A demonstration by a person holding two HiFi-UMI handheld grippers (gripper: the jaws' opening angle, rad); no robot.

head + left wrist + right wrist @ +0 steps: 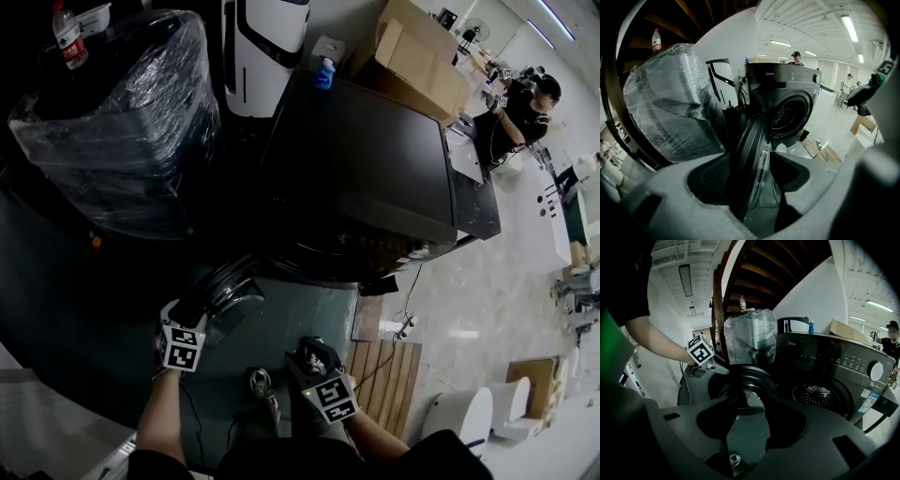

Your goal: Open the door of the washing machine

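The dark washing machine point(375, 159) stands ahead with its round door point(223, 289) swung out toward me. My left gripper point(199, 317) is shut on the door's rim. In the left gripper view the door point(752, 136) runs edge-on between the jaws of the left gripper point(751, 174), and the drum opening point(786, 115) shows behind it. My right gripper point(314, 361) hangs open to the right of the door and holds nothing. The right gripper view shows the door point(746, 380), the left gripper point(708, 364) on its rim, the drum point(816, 394) and the right gripper point(750, 420).
A plastic-wrapped appliance point(122, 122) with a water bottle point(68, 36) on top stands left of the machine. A white unit point(267, 47), a blue bottle point(324, 73) and cardboard boxes point(422, 56) are behind. A wooden pallet point(384, 375) lies at right; a person point(525, 103) is far off.
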